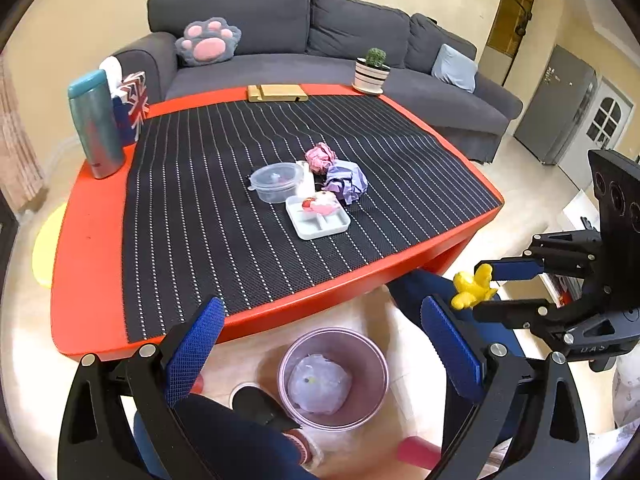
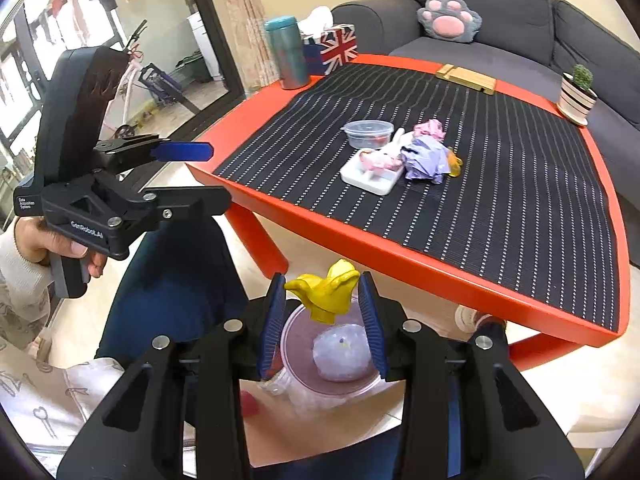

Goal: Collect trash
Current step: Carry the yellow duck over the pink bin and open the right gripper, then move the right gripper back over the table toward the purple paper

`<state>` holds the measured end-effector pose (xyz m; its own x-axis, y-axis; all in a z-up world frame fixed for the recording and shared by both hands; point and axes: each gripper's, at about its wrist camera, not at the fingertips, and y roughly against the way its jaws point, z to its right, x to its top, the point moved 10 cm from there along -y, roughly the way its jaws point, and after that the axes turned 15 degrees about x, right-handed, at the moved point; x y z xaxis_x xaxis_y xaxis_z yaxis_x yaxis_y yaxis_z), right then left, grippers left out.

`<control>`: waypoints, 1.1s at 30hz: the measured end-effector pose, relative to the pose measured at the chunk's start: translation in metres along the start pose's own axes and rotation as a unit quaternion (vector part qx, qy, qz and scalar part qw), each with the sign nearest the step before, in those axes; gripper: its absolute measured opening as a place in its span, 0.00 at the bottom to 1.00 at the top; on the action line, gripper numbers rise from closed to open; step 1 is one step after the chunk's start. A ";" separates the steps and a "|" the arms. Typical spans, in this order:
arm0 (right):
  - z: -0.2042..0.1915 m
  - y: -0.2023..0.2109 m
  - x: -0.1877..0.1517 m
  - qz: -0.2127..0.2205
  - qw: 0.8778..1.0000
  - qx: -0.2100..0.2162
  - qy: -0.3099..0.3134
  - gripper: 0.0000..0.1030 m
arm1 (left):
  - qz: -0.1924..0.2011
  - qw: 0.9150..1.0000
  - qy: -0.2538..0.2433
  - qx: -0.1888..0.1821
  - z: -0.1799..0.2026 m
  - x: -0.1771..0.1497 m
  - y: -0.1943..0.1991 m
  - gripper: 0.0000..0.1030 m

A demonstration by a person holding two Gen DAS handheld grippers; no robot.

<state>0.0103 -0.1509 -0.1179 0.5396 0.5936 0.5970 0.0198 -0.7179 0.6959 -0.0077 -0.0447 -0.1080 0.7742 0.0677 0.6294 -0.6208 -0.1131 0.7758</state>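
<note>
The right tool [image 2: 323,312], half open, barely holds the crumpled yellow paper [image 2: 326,290] above the clear plastic bin [image 2: 370,380], so it may bounce out; the left tool [image 1: 320,356] is wide open and empty.

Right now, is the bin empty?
No. The bin already holds a pale crumpled wad at its bottom, visible in both views.

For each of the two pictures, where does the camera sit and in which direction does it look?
Left wrist view: sits on the left gripper, open and empty, looking down over the red table toward the sofa; the person's legs show below.
Right wrist view: sits on the right gripper, looking down at the bin, a yellow scrap between its fingers; the left hand shows.
Shared: table, bin, yellow scrap, purple paper ball, white tray.
</note>
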 end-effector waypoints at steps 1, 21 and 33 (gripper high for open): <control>0.000 0.000 0.002 0.004 1.000 0.001 0.000 0.70 | 0.000 1.000 0.001 0.001 -0.001 0.000 0.000 0.92; 0.020 0.007 0.004 0.020 0.999 -0.035 -0.032 0.94 | -0.008 1.000 0.001 0.000 0.000 -0.004 -0.004 0.92; 0.024 0.012 0.006 0.028 0.998 -0.040 -0.036 0.94 | -0.008 1.000 0.001 -0.001 0.001 -0.002 -0.004 0.92</control>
<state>0.0342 -0.1645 -0.1155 0.5975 0.5238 0.6072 -0.0777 -0.7158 0.6940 -0.0065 -0.0451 -0.1122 0.7835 0.0713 0.6173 -0.6088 -0.1108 0.7855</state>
